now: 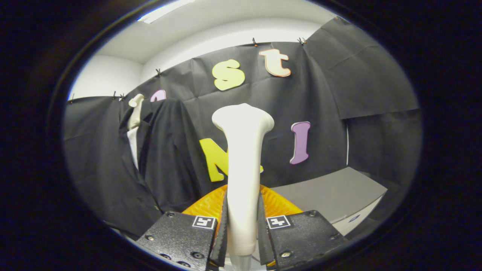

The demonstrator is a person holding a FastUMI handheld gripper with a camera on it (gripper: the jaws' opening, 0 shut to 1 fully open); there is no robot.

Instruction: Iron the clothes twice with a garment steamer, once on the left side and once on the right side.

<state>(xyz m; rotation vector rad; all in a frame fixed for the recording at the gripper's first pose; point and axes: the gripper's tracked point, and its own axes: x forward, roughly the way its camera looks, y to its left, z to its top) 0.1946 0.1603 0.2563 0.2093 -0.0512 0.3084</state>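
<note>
Booth, black cloth wall, grey table (331,192) below. Nearest: gripper (243,226), both fingers clamped on white garment steamer (243,150) at its handle; rigid, smooth, likely top-heavy. Orange dish (278,205) behind. Farthest: dark garment (165,150) hanging left; soft, limp.

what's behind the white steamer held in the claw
Behind the white steamer, gripped by the claw, sits an orange ribbed thing and a grey table. The steamer covers the orange thing's middle. A black garment hangs farther back, to one side.
</note>
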